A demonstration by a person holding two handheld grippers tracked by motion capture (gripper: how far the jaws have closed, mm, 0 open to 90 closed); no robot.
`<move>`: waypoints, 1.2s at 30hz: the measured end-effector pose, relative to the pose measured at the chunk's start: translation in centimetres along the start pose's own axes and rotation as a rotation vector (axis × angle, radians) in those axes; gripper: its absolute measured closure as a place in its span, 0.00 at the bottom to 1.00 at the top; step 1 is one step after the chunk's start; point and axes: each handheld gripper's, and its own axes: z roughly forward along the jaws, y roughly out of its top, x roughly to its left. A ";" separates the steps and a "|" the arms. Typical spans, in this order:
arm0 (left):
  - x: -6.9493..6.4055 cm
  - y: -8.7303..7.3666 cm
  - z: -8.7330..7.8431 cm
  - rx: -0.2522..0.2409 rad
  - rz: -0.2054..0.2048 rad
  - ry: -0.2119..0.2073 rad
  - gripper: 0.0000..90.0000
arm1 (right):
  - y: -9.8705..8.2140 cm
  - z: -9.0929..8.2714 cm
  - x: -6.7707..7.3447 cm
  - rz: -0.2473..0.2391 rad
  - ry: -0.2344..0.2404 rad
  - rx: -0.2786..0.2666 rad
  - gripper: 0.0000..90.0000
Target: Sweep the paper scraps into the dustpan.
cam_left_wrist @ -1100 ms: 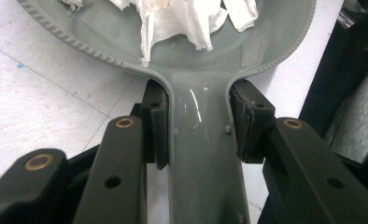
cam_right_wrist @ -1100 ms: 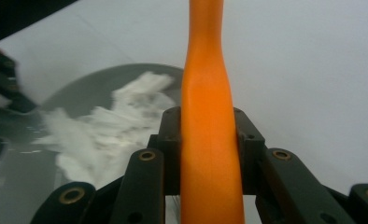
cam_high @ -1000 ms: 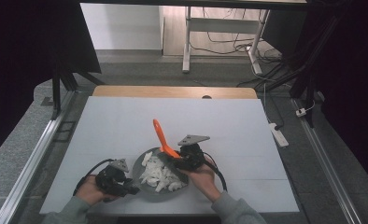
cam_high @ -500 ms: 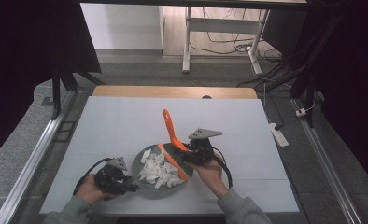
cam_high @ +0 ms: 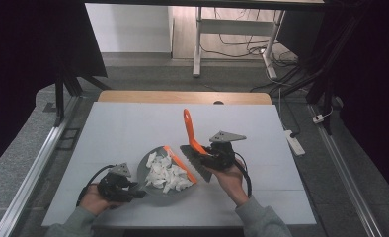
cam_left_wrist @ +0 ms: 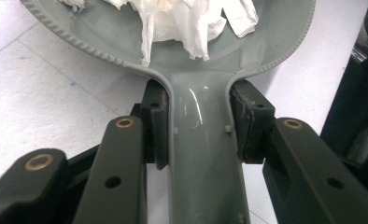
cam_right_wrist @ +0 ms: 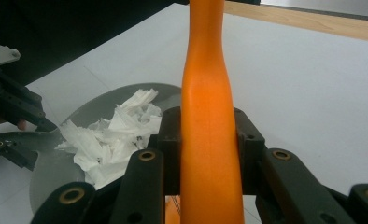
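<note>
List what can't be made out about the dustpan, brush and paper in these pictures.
- Brush bristles: in the high view they are too small to tell whether they touch the table; in the right gripper view the bottom edge cuts off the brush head.
- Dustpan front lip: cut off by the top edge of the left gripper view.
- Paper: the number of scraps; the pieces overlap in the high view.

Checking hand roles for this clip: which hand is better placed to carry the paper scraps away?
Left. The left gripper is clamped on the grey dustpan's handle, and the paper scraps lie in that pan. The right gripper holds the orange brush, raised clear.
</note>
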 end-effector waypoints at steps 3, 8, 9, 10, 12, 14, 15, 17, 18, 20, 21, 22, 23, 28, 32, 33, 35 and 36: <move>0.1 0.0 -0.1 -0.011 -0.005 0.012 0.68 | 0.0 -0.2 -0.2 0.001 -0.003 -0.005 0.79; 0.4 0.0 -0.3 -0.032 -0.033 0.031 0.68 | 0.0 -0.5 -0.5 -0.012 0.001 -0.007 0.79; 0.5 0.0 -0.3 -0.035 -0.039 0.037 0.68 | 0.0 -0.6 -0.6 -0.013 0.002 -0.008 0.79; 0.5 0.0 -0.4 -0.039 -0.043 0.040 0.68 | 0.0 -0.7 -0.7 -0.015 0.003 -0.010 0.79; 0.6 -0.1 -0.5 -0.044 -0.049 0.046 0.68 | 0.0 -0.8 -0.9 -0.015 0.002 -0.013 0.79; 0.7 -0.1 -0.6 -0.060 -0.063 0.048 0.68 | 0.1 -1.1 -1.1 -0.013 0.003 -0.016 0.79; 0.7 -0.2 -0.7 -0.070 -0.069 0.047 0.68 | 0.1 -1.2 -1.1 -0.013 0.000 -0.016 0.79; 0.8 -0.2 -0.9 -0.084 -0.080 0.050 0.68 | 0.0 -1.5 -1.3 -0.013 0.000 -0.020 0.79; 0.8 -0.2 -0.9 -0.092 -0.085 0.055 0.68 | 0.0 -1.6 -1.3 -0.013 -0.002 -0.021 0.79; 0.8 -0.2 -1.1 -0.100 -0.092 0.064 0.68 | -0.1 -1.8 -1.4 -0.015 -0.003 -0.026 0.79; 0.8 -0.2 -1.1 -0.106 -0.096 0.066 0.68 | -0.1 -2.0 -1.5 -0.017 -0.005 -0.026 0.79; 0.8 -0.2 -1.2 -0.110 -0.099 0.071 0.68 | -0.1 -2.1 -1.5 -0.016 -0.005 -0.027 0.79; 0.8 -0.3 -1.3 -0.117 -0.103 0.075 0.68 | -0.2 -2.2 -1.6 -0.016 -0.007 -0.028 0.79; 0.9 -0.3 -1.6 -0.159 -0.137 0.091 0.68 | -0.2 -2.9 -1.8 -0.027 -0.007 -0.035 0.79; 1.0 -0.4 -1.7 -0.168 -0.155 0.112 0.68 | -0.3 -3.4 -2.1 -0.043 -0.008 -0.037 0.79; 1.0 -0.4 -1.7 -0.175 -0.160 0.115 0.68 | -0.3 -3.5 -2.1 -0.044 -0.006 -0.040 0.79; 1.0 -0.4 -1.9 -0.192 -0.169 0.122 0.68 | -0.4 -3.8 -2.3 -0.050 -0.010 -0.042 0.79; 1.1 -0.4 -2.0 -0.200 -0.176 0.125 0.68 | -0.4 -4.0 -2.4 -0.048 -0.009 -0.043 0.79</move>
